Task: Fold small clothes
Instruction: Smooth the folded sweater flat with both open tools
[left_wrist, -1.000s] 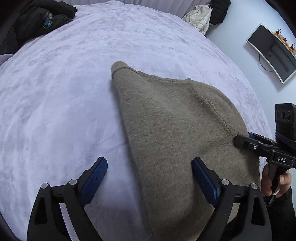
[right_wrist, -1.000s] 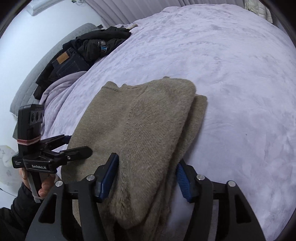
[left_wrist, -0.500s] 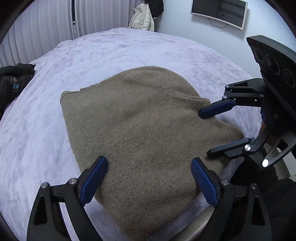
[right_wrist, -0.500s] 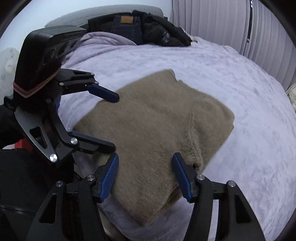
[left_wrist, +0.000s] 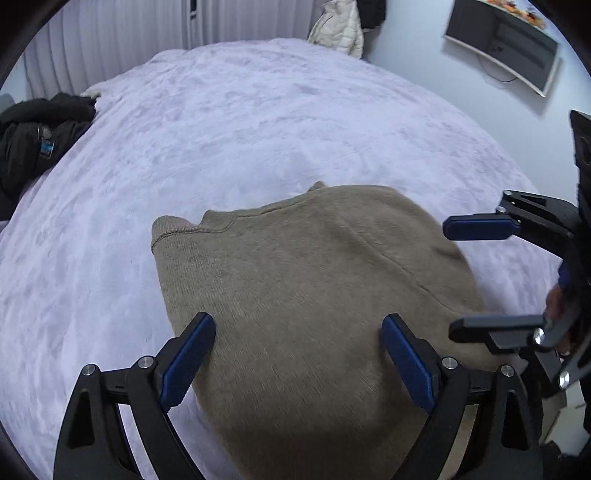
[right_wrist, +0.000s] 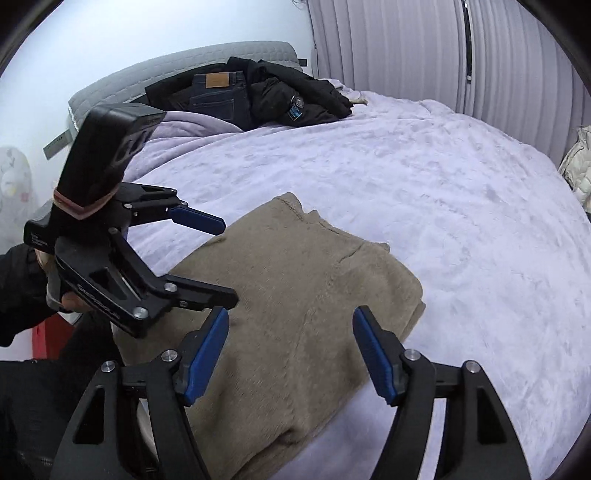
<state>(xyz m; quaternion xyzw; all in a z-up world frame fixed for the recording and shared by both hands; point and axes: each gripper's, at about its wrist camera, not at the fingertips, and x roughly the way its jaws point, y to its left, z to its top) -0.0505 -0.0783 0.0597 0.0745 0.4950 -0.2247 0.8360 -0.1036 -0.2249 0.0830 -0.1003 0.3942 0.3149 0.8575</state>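
Both grippers had lifted off the folded sweater (left_wrist: 314, 295) | left gripper (left_wrist: 297, 354) spread wide, empty | right gripper (right_wrist: 290, 354) jaws opening, nothing pinched | sweater on bedspread (left_wrist: 258, 122)

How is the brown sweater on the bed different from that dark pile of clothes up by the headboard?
The brown sweater is one folded piece lying flat on the lilac blanket; the dark pile is several garments, jeans and a black jacket among them, heaped loosely. The sweater lies near the bed's edge, below both hand-held grippers; the pile lies far off against the grey headboard. Both rest on the bed, gripped by nothing.
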